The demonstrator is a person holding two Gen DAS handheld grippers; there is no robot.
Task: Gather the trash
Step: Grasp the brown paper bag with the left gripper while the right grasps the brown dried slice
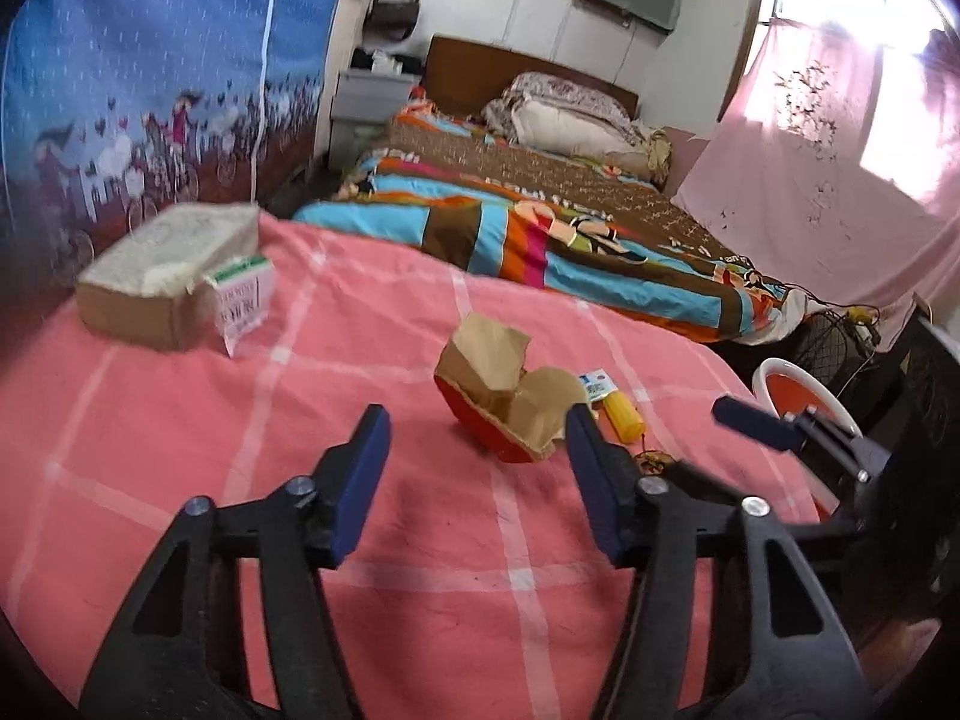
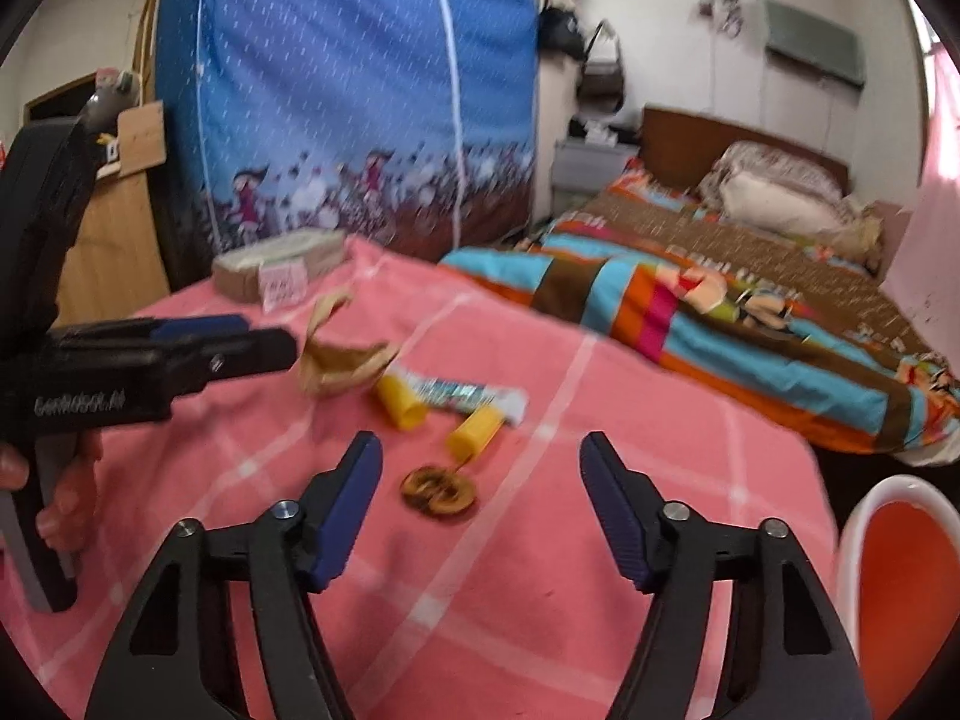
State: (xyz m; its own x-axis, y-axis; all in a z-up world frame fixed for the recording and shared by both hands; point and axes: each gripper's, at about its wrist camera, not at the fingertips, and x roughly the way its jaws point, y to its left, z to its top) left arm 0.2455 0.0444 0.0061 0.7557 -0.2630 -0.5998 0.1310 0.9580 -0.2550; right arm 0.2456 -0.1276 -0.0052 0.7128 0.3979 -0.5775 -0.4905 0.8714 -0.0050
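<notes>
A torn red and brown cardboard carton (image 1: 507, 396) lies on the pink checked cloth (image 1: 240, 420); it also shows in the right wrist view (image 2: 336, 354). My left gripper (image 1: 477, 444) is open just short of it, empty. Two yellow plastic pieces (image 2: 402, 402) (image 2: 474, 435), a shiny wrapper (image 2: 462, 393) and a brown round piece (image 2: 438, 489) lie beside it. My right gripper (image 2: 480, 462) is open and empty, above the brown piece. A white bin with a red inside (image 2: 900, 570) stands at the right, below the cloth's edge; the left wrist view shows it too (image 1: 792, 390).
A brown cardboard box (image 1: 162, 270) with a small white and green packet (image 1: 243, 303) sits at the far left of the cloth. A bed with a colourful quilt (image 1: 540, 222) lies behind. A blue fabric wardrobe (image 2: 348, 90) stands at the back left.
</notes>
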